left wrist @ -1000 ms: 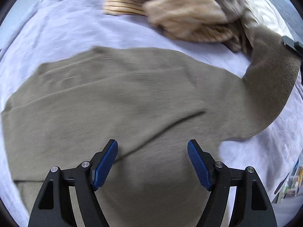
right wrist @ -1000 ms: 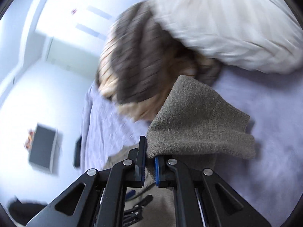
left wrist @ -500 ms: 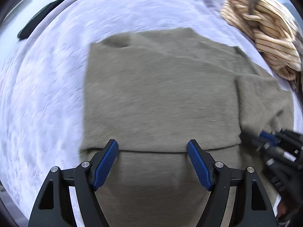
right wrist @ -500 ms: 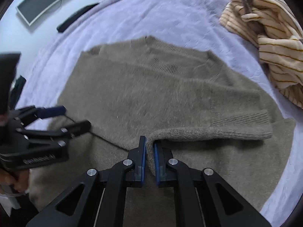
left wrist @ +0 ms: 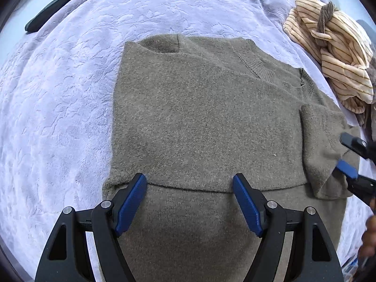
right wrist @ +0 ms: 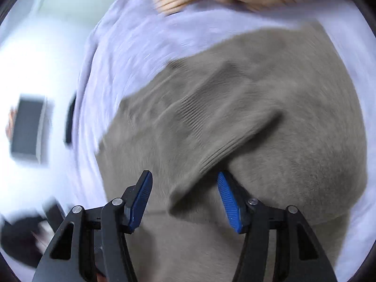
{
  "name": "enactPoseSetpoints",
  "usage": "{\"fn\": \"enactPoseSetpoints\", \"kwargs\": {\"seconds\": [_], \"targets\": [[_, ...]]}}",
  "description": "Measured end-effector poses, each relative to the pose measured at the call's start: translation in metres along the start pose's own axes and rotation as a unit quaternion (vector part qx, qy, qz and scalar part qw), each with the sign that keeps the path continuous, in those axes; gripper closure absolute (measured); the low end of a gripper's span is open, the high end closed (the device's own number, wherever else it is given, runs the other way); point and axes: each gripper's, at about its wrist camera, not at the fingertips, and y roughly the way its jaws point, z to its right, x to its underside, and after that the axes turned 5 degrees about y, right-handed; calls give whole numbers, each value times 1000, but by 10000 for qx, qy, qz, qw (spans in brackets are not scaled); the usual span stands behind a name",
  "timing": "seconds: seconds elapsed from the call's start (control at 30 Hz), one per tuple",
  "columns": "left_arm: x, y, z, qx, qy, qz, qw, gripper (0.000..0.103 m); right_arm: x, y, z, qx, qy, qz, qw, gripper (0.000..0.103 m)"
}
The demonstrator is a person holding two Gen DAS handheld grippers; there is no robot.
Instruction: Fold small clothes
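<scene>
A home bedroom: a bed under a plush lilac blanket [left wrist: 70,98], with a heap of striped clothing [left wrist: 333,54] at upper right.

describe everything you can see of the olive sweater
The olive-brown knit sweater looks soft and slightly fuzzy, with a ribbed crew neckline and ribbed cuff. It lies flat on the lavender textured blanket, both sleeves folded across the body, one edge forming a straight crease. The right gripper, jaws just opened, straddles the cuff without pinching it. The left gripper hovers open over the lower body.
</scene>
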Motion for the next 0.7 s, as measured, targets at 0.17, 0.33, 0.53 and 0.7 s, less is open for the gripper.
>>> {"fn": "enactPoseSetpoints", "kwargs": {"seconds": [0.17,0.33,0.53,0.7], "targets": [[15,-21,-22,-110,-73,137,9998,26,-3,7,-20,-142,-110,90,9998,95],[27,-28,-46,-297,-403,166,9986,26,31,44,-118,64,-2196,-155,9755,95],[39,-27,-72,-609,-129,207,9978,26,98,120,-165,816,-3915,-765,9134,91],[38,-39,-81,-622,-173,313,9974,26,129,138,-169,1293,-4486,-982,8789,50]]}}
